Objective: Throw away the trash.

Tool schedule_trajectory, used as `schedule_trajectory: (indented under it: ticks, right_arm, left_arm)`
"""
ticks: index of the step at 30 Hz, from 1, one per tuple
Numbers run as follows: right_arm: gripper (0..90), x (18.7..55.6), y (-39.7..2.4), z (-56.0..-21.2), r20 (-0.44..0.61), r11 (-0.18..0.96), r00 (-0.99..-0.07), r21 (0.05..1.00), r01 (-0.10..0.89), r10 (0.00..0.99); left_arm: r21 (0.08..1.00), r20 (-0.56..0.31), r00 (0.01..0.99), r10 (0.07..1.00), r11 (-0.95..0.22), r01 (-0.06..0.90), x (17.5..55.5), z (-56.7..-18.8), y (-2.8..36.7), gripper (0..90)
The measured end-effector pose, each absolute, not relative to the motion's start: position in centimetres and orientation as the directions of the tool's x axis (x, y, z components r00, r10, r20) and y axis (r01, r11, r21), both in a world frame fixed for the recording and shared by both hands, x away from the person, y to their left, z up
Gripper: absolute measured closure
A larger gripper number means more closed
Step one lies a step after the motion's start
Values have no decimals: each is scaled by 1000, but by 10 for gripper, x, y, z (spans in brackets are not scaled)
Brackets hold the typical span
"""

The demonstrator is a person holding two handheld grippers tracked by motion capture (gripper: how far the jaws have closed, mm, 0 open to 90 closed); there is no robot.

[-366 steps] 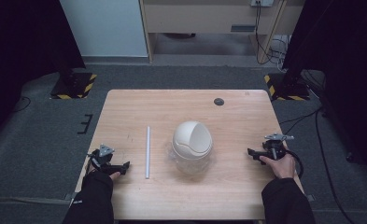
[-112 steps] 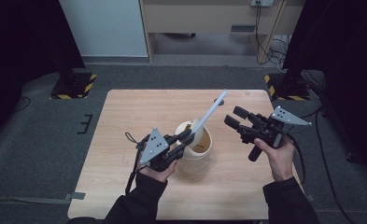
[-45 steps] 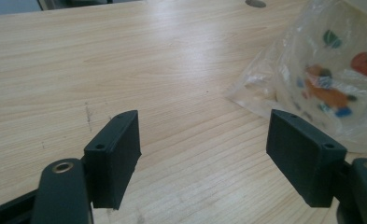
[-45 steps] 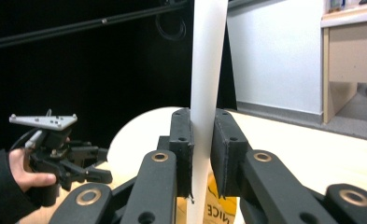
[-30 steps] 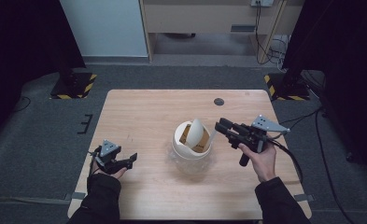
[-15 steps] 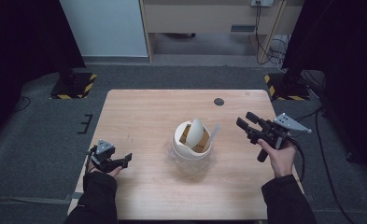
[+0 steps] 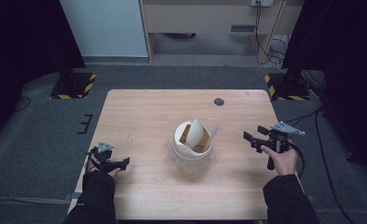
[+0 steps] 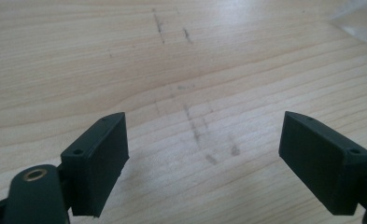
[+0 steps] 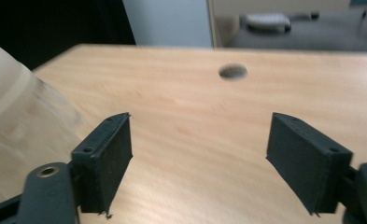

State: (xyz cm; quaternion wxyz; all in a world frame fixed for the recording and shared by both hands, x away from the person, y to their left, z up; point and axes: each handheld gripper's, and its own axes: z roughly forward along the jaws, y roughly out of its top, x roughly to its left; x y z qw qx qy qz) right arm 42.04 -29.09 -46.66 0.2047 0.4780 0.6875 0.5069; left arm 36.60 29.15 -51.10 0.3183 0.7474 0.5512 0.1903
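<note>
Left gripper (image 7: 123, 162): I am resting wide open, empty, on bare table (image 7: 144, 112).
Right gripper (image 7: 252, 135): I have just been opening, nothing between my jaws.
Cup (image 7: 191, 148): standing between us, straw (image 7: 214, 134) inside.

Both grippers, left (image 7: 120, 163) and right (image 7: 252, 136), have just spread their fingers, empty

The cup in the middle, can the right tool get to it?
Probably yes. The right tool is open and points at the cup, with bare table between them.
</note>
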Motion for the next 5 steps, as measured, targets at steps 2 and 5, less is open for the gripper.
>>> schedule_trajectory:
  ticks: [2, 5]
  right_arm:
    - [197, 422, -296, -473, 196, 38, -441, 884, 467, 876]
    - [180, 423, -305, -481, 172, 58, -416, 872, 486, 893]
  left_arm:
    - [676, -59, 318, 946, -197, 710, 367, -513, 293, 146]
    - [669, -50, 305, 951, -195, 717, 368, -514, 297, 145]
